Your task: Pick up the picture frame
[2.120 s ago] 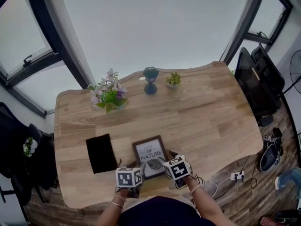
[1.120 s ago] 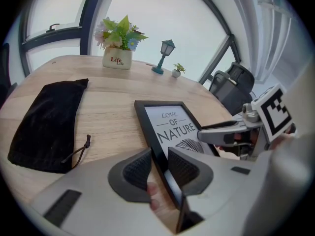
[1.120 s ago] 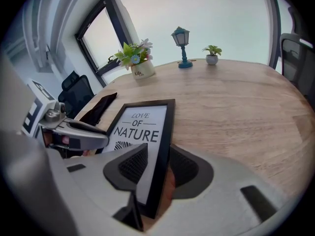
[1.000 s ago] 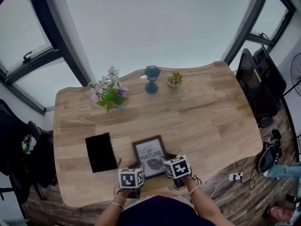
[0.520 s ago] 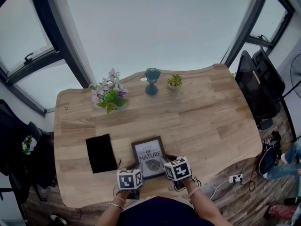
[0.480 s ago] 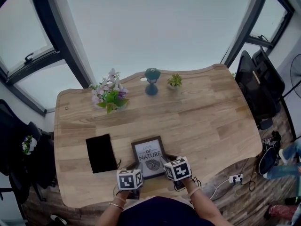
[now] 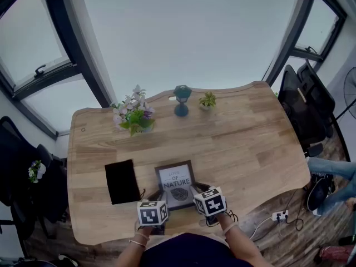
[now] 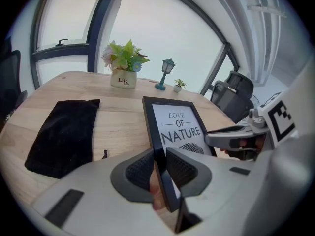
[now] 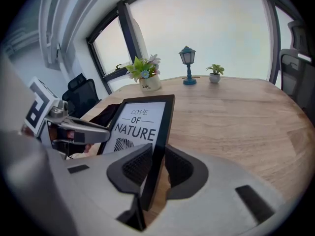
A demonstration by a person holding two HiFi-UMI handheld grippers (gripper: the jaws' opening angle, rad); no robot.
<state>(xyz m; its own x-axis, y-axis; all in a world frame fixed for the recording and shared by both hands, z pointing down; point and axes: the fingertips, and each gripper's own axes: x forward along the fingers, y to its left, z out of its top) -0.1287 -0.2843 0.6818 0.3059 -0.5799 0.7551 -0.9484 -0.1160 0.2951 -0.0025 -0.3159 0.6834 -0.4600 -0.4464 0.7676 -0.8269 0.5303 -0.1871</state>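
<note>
Picture frame sits at the near-centre of the wooden table, just beside the black pouch, with its near edge toward the person. Left gripper has the frame's near-left side bar and right gripper the near-right bar. Change noted: both sets of jaws have just been closing, with the frame's bars between them. Left gripper view: the bar of the frame stands between the pads of the left gripper, jaws drawn in to a narrow gap and bearing on it both sides. Right gripper view shows the same, the right gripper being clamped across the right-hand bar of the frame. Vs. the earlier head views, the frame's position on the table is approx. unchanged. In both gripper views its near end now appears raised and the face tilted up toward the cameras. Whether the far edge is clear of the wood cannot be confirmed, as the lens distortion is too strong. Flower pot, lamp ornament and small plant stand well apart at the far edge, undisturbed. Assessment: grasp is made on both sides and the lift is at an early stage. Req. next is an even rise of both hands, or the frame may twist or slip from the thin bars.
</note>
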